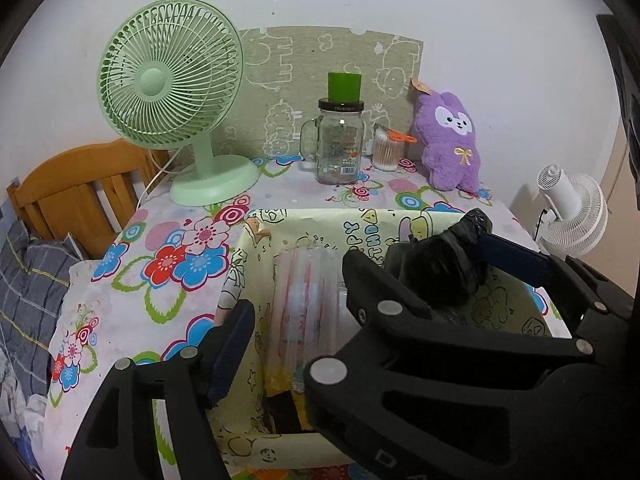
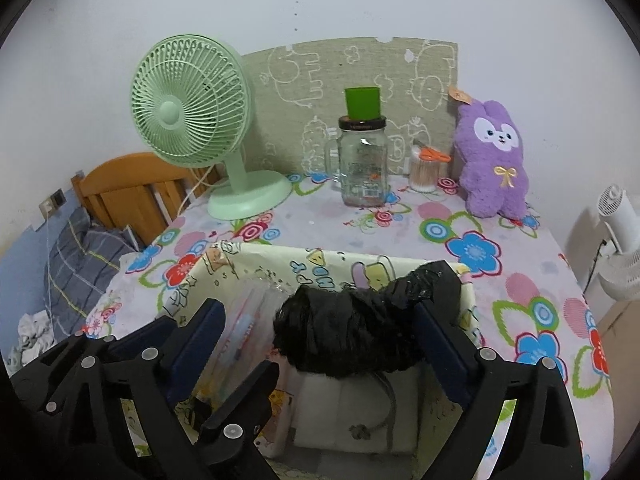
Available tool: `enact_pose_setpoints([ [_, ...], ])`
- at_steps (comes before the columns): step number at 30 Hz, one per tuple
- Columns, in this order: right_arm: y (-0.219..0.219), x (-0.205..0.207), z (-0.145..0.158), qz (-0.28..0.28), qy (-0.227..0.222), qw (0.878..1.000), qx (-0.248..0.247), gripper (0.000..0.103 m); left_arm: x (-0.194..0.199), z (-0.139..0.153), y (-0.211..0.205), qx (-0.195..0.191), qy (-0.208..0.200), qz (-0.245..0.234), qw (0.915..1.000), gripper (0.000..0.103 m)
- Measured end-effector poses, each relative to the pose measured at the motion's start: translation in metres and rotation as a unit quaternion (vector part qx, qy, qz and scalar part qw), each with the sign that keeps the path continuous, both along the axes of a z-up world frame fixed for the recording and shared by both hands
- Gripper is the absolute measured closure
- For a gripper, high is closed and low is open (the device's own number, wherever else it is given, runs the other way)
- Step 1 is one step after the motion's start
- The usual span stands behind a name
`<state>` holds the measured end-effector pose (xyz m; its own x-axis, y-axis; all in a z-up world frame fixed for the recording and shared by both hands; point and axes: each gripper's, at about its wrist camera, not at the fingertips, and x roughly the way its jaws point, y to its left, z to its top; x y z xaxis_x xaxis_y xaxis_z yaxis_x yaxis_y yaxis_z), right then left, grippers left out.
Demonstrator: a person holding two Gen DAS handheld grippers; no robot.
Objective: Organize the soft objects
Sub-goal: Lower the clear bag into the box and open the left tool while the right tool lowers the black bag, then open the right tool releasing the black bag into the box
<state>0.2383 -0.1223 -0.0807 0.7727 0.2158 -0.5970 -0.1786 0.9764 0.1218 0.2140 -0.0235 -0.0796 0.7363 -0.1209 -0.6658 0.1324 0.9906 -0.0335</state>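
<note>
Table (image 2: 472,216) with a flowered cloth fills both views, and at its near edge stands a pale yellow storage box (image 2: 466,280) printed with cartoons. Inside the box, on the left, a clear plastic pack (image 1: 304,300) stands on end; on the right a crumpled black plastic bag (image 2: 360,332) lies on top of white folded items (image 2: 352,412), with a grey cord across them.

The right gripper (image 2: 320,340) hangs over the box with its fingers spread wide. The black bag sits between them, close against the right finger; whether it touches that pad is hard to tell, and the left finger stands clear of it beside the clear pack. Nothing is squeezed.

The left gripper (image 1: 296,304) is over the left half of the box, fingers fairly wide apart with the clear pack showing between them, not pinched. In the left wrist view the right gripper's finger reaches in from the right, just by the black bag (image 1: 448,264).

At the far side of the table stand a green fan (image 1: 172,80) on the left, a glass mug jar (image 1: 338,140) with a green cup (image 1: 344,86) on its lid, a tub of cotton swabs (image 1: 386,150), and a purple plush rabbit (image 1: 448,140) on the right, leaning at the wall. A wooden bed frame (image 1: 80,192) and checked bedding (image 1: 28,288) lie to the left; a white fan (image 1: 572,212) stands off to the right.
</note>
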Motion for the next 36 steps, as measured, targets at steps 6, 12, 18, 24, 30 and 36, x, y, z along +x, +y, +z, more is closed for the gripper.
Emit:
enact_pose_setpoints([
  [6, -0.006, -0.008, 0.005, -0.011, -0.005, 1.000, -0.006, 0.006, -0.006, 0.004, -0.004, 0.000, -0.006, -0.003, 1.0000, 0.025],
  [12, -0.009, -0.018, 0.012, -0.016, -0.016, 1.000, -0.010, 0.006, -0.015, 0.010, -0.006, -0.003, -0.014, -0.007, 0.9999, 0.024],
  [18, -0.012, -0.028, 0.018, -0.022, -0.023, 0.999, -0.012, 0.006, -0.022, 0.014, -0.010, -0.004, -0.020, -0.010, 0.9997, 0.022],
  [24, -0.016, -0.038, 0.024, -0.031, -0.026, 0.999, -0.020, 0.006, -0.029, 0.018, -0.011, -0.009, -0.025, -0.015, 0.9995, 0.016],
  [30, -0.020, -0.049, 0.030, -0.040, -0.028, 0.999, -0.022, 0.006, -0.037, 0.024, -0.013, -0.008, -0.033, -0.016, 0.9993, 0.011],
  [36, -0.023, -0.059, 0.036, -0.048, -0.032, 0.998, -0.014, 0.006, -0.045, 0.030, -0.014, -0.008, -0.040, -0.012, 0.9991, 0.005],
])
